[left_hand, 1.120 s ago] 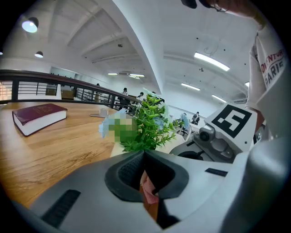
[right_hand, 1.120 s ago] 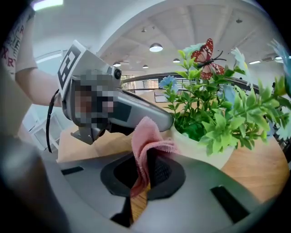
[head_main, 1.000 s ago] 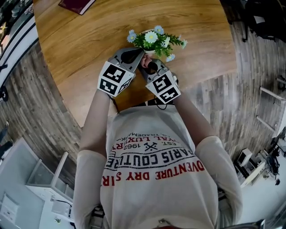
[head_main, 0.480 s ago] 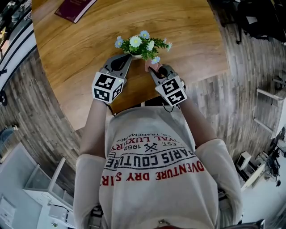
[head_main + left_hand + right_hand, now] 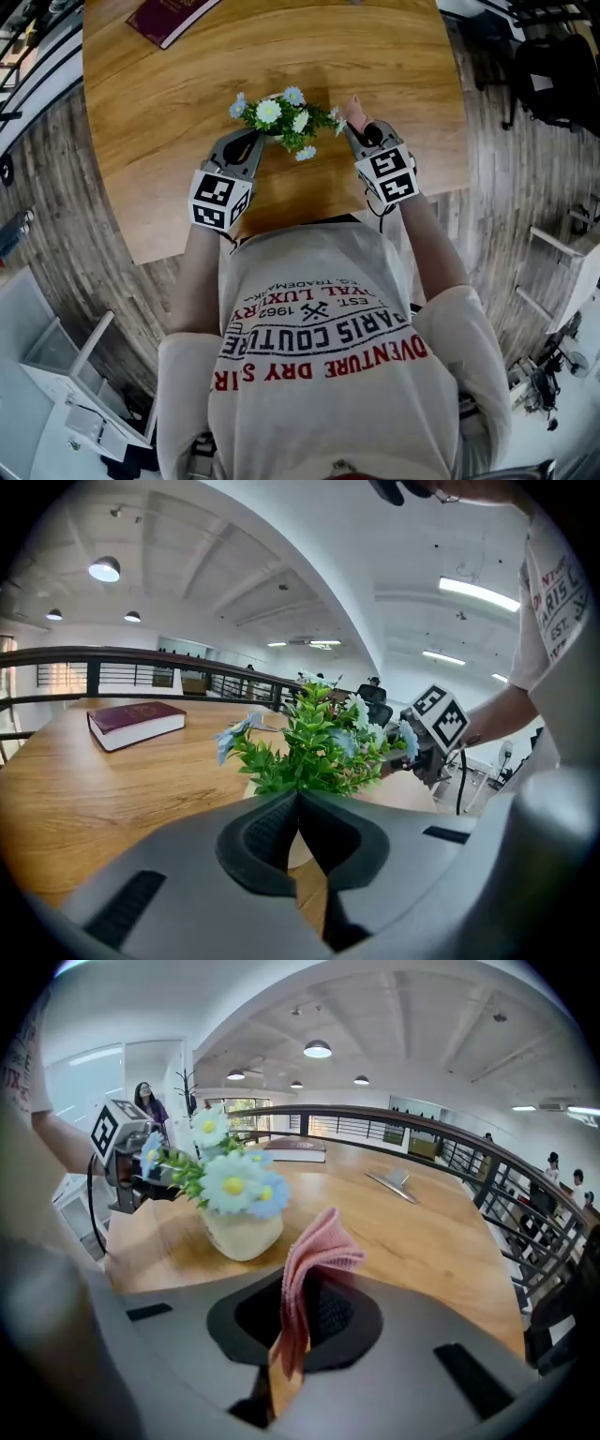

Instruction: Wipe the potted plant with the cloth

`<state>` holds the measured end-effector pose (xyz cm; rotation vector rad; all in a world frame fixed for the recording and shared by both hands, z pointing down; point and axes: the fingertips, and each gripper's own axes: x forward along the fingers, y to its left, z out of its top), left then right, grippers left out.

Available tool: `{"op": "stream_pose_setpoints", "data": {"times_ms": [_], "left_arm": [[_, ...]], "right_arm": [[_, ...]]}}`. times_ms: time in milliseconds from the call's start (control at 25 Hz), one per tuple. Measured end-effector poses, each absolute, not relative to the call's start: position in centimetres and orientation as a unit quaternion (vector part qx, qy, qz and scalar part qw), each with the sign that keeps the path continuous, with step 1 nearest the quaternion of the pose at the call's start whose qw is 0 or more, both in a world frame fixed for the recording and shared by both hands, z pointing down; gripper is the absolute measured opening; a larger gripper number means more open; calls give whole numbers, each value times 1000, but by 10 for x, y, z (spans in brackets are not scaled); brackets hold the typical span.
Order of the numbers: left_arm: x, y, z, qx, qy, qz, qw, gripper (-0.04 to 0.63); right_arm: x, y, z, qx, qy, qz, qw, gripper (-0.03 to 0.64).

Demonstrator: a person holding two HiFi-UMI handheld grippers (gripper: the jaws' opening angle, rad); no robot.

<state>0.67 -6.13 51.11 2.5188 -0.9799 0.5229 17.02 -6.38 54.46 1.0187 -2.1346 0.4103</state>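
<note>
L tool [image 5: 298, 797] jaws together, nothing btwn them, just beside potted plant [image 5: 314, 747] on wooden surface [image 5: 84, 789]. R tool [image 5: 302, 1290] clamped on pink cloth [image 5: 321, 1241], near plant, not touching.

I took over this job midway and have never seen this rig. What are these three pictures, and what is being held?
There is no robot arm. A person holds a grey two-jaw gripper in each hand. The head view looks steeply down from a camera on the person's head. The other two views come from cameras riding on each gripper, looking along its jaws.

On the round wooden table stands a small cream pot of green leaves with white and blue flowers. A dark red book lies farther back.

The right gripper is shut on a folded pink cloth, held up beside the plant. The left gripper is shut with nothing between its jaws, close to the pot on the other side.
</note>
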Motion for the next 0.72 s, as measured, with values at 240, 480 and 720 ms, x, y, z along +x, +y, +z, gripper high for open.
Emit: {"op": "stream_pose_setpoints", "data": {"times_ms": [240, 480, 720], "left_arm": [[8, -62, 513, 881, -382, 199, 196, 17], [11, -60, 511, 867, -408, 218, 184, 17], [9, -64, 509, 860, -425, 206, 192, 17]], "right_arm": [[160, -121, 536, 331, -864, 137, 354, 35], [121, -145, 536, 232, -899, 130, 347, 35], [84, -143, 532, 160, -916, 147, 338, 35]]}}
